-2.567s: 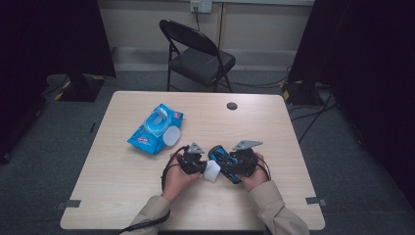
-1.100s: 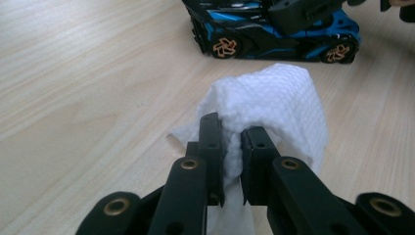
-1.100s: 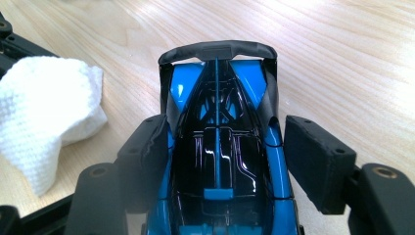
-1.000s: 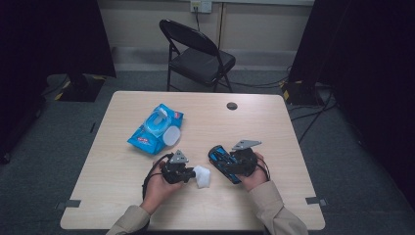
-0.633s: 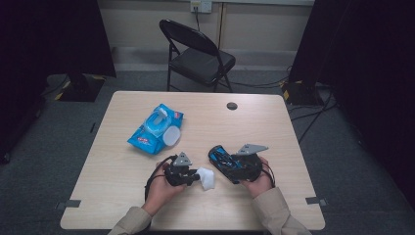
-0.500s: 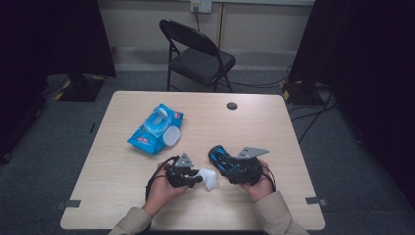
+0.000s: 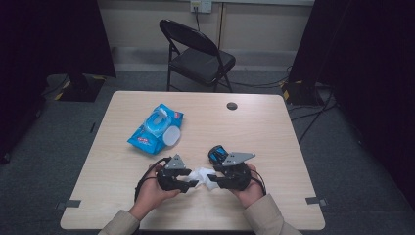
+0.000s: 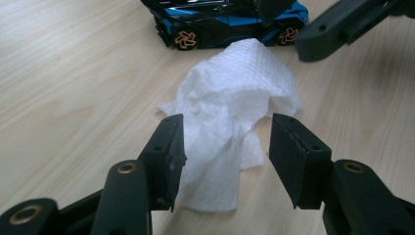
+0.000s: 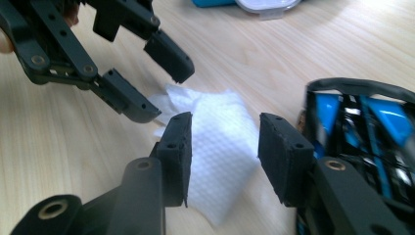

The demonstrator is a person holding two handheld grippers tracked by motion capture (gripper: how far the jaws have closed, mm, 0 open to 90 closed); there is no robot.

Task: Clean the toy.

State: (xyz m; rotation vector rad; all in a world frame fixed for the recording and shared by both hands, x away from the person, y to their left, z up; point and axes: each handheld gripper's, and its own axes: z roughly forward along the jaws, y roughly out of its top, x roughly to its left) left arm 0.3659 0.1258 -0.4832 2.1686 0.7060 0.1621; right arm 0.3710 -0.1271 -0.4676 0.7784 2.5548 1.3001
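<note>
A crumpled white wipe (image 7: 201, 174) lies on the table between the two grippers. My left gripper (image 7: 192, 181) points right at it. Its jaws have just been opening, and the wipe (image 8: 235, 107) lies loose between its pads, my left gripper (image 8: 225, 132) standing open. My right gripper (image 7: 212, 180) faces it from the right. Its jaws have just been closing around the wipe (image 9: 220, 142), with gaps still showing at the pads of my right gripper (image 9: 225, 129). A blue and black toy car (image 7: 217, 153) stands just behind, free on the table (image 7: 274, 132).
An open blue pack of wipes (image 7: 156, 128) lies at the table's middle left. A small dark round disc (image 7: 232, 105) sits near the far edge. A black folding chair (image 7: 195, 54) stands beyond the table.
The left gripper has opened off the wipe, which now rests on the table. The right gripper has come away from the toy car, toward the near edge, and narrowed its jaws around the wipe.
</note>
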